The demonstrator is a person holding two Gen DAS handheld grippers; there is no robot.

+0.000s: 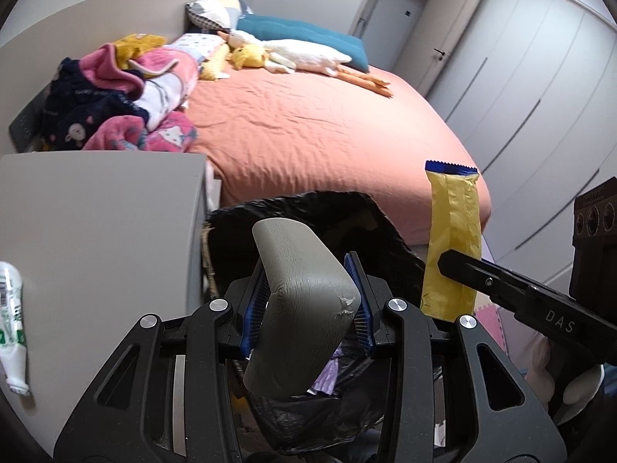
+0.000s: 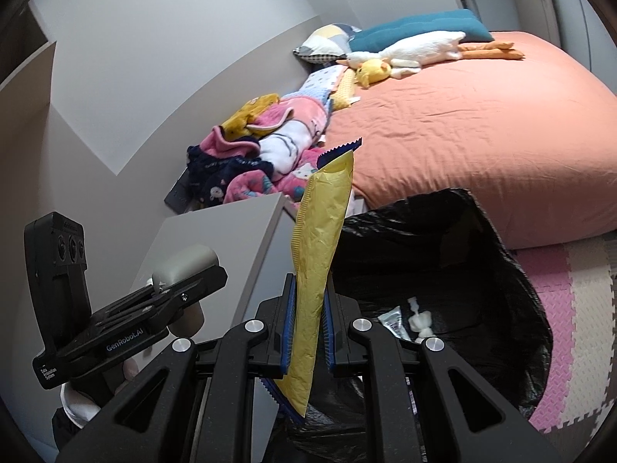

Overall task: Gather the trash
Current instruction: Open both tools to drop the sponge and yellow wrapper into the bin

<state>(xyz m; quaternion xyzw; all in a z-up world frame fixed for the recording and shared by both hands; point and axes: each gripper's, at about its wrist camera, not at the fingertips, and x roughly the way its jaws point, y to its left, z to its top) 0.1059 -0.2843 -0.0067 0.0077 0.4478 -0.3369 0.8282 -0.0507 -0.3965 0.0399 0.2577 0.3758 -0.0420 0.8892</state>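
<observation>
My left gripper [image 1: 306, 308] is shut on a grey box-shaped piece of trash [image 1: 300, 308] and holds it above a basket lined with a black trash bag [image 1: 389, 231]. My right gripper [image 2: 308, 332] is shut on a yellow wrapper with blue serrated ends [image 2: 320, 254], held upright beside the black bag [image 2: 462, 270]. The wrapper [image 1: 451, 239] and right gripper [image 1: 455, 264] show at the right in the left wrist view. The left gripper [image 2: 193, 276] with the grey piece [image 2: 189, 264] shows at the left in the right wrist view. Small white trash [image 2: 420, 320] lies inside the bag.
A grey nightstand [image 1: 96, 223] stands left of the basket, with a white tube [image 1: 11, 324] at its left edge. Behind is a bed with an orange sheet [image 1: 320, 131], piled clothes [image 1: 119, 96] and plush toys [image 1: 297, 54]. Pink foam mats [image 2: 559, 308] cover the floor.
</observation>
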